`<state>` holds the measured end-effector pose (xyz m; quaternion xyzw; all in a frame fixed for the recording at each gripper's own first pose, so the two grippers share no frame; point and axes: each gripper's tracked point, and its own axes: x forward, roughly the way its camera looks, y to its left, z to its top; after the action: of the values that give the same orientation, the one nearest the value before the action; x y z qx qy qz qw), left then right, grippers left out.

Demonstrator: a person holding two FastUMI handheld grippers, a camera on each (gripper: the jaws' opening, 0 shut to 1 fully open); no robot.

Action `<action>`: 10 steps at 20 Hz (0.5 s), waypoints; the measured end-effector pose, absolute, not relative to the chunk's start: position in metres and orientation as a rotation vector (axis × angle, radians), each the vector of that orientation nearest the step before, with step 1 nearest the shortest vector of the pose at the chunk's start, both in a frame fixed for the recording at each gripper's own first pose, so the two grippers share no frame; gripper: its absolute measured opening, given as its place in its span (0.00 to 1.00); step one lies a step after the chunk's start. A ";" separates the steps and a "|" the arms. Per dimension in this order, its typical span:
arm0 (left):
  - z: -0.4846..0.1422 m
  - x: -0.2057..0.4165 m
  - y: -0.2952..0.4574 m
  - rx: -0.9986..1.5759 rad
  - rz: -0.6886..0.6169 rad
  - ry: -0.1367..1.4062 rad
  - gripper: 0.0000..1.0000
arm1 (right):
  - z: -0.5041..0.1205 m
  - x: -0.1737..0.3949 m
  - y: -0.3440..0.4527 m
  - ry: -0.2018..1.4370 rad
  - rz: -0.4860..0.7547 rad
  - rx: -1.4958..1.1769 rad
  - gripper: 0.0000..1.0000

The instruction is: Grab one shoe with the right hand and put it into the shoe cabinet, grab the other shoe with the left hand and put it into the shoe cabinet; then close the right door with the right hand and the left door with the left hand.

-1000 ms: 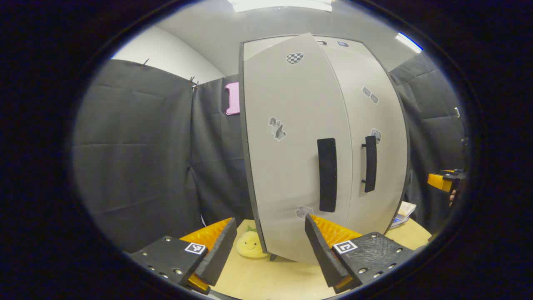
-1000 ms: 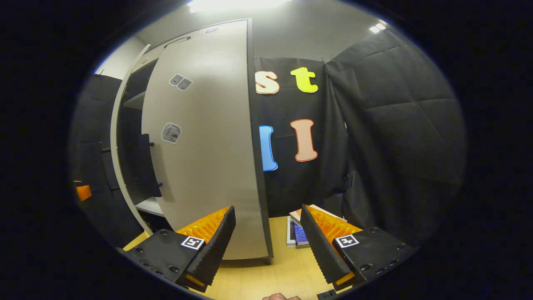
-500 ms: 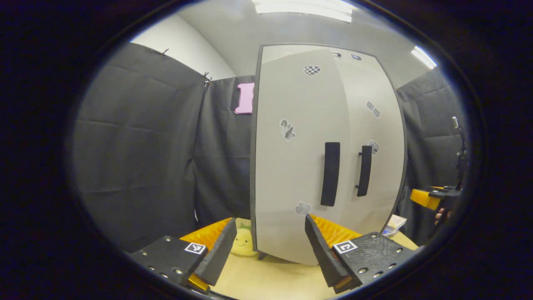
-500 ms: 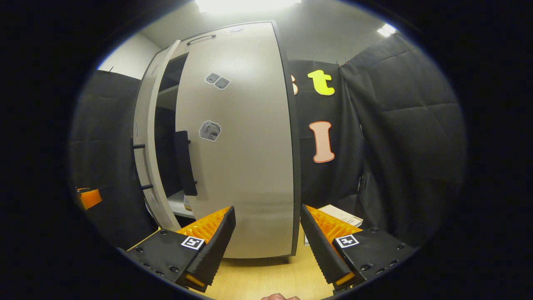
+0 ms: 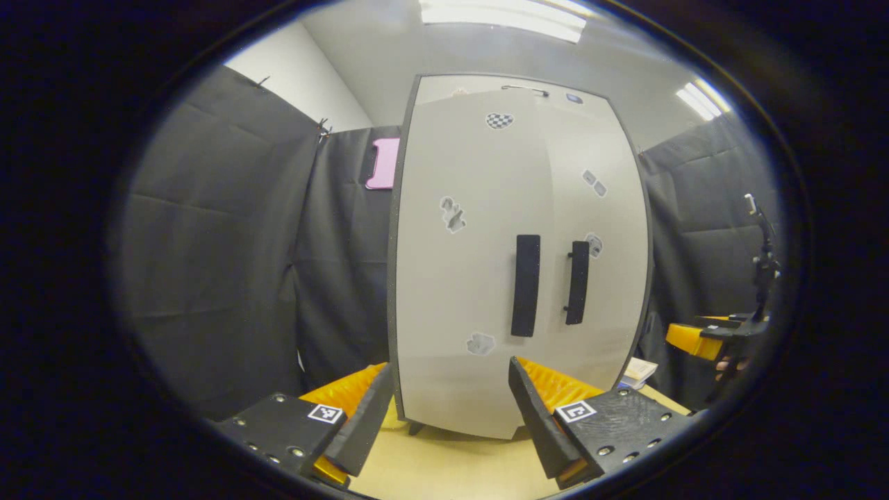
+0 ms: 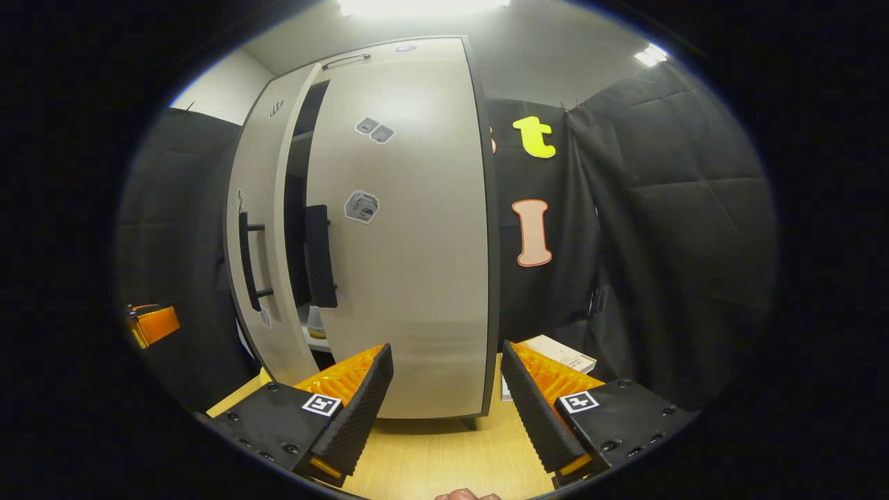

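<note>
Both grippers wide, empty: left gripper [image 5: 444,417], right gripper [image 6: 444,406]. Shoe cabinet [image 6: 410,278] doors stiff, prob light-swinging; push flat panel nr handle [image 6: 319,257], gap remains.

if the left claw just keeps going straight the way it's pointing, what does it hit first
Most likely the left door of the shoe cabinet, low on its panel, below the handle. The open left claw holds nothing; depth is hard to judge.

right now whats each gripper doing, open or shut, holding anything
Left gripper: open, holding nothing, in front of the shoe cabinet.
Right gripper: open, holding nothing.
</note>
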<state>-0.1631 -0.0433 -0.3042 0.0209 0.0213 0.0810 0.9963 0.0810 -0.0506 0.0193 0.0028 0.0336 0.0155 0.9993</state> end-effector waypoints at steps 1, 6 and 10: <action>-0.301 -0.161 -0.044 0.032 0.149 0.028 0.94 | 0.021 0.080 -0.050 0.061 0.025 0.004 0.98; -0.292 -0.162 -0.041 0.028 0.106 -0.015 0.94 | 0.027 0.071 -0.043 0.026 0.001 0.019 0.98; -0.299 -0.173 -0.032 0.007 0.104 -0.034 0.94 | 0.030 0.061 -0.035 -0.011 -0.004 -0.017 0.98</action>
<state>-0.1733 -0.0317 -0.2992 0.0037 -0.0172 0.0522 0.9985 0.0606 -0.0347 0.0300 -0.0087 -0.0054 -0.0022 0.9999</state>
